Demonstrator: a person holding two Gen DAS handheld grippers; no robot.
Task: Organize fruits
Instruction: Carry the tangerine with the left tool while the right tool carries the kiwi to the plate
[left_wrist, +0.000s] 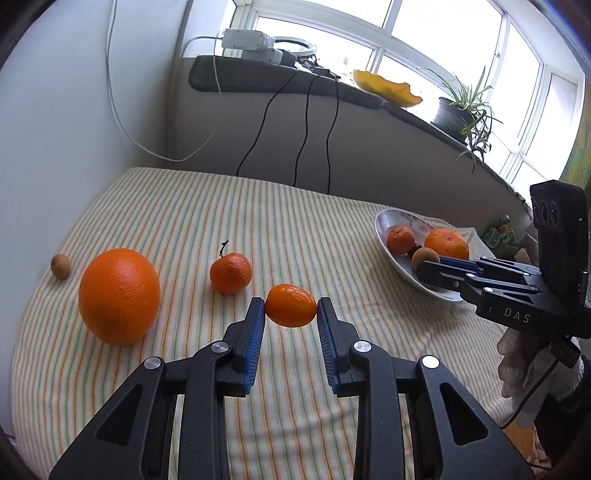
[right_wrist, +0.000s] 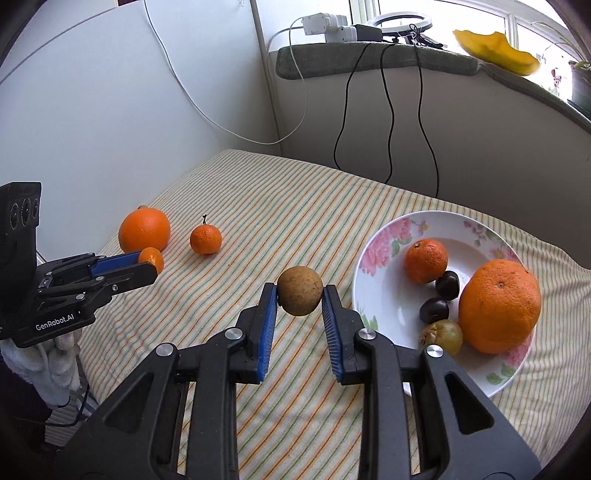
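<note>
My left gripper (left_wrist: 291, 308) is shut on a small mandarin (left_wrist: 291, 305) and holds it above the striped cloth; it also shows in the right wrist view (right_wrist: 149, 264). My right gripper (right_wrist: 300, 291) is shut on a brown round fruit (right_wrist: 299, 290), held just left of the floral plate (right_wrist: 384, 236). The plate holds a large orange (right_wrist: 498, 306), a mandarin (right_wrist: 425, 260), two dark fruits (right_wrist: 434, 310) and a greenish fruit (right_wrist: 445, 332). On the cloth lie a big orange (left_wrist: 119, 295), a stemmed mandarin (left_wrist: 231, 272) and a small brown fruit (left_wrist: 61, 266).
The table, covered with a striped cloth (left_wrist: 258, 221), stands in a corner with walls at the left and back. Black cables (left_wrist: 306, 129) hang from a ledge that carries a potted plant (left_wrist: 458, 110) and a yellow dish (left_wrist: 388, 88).
</note>
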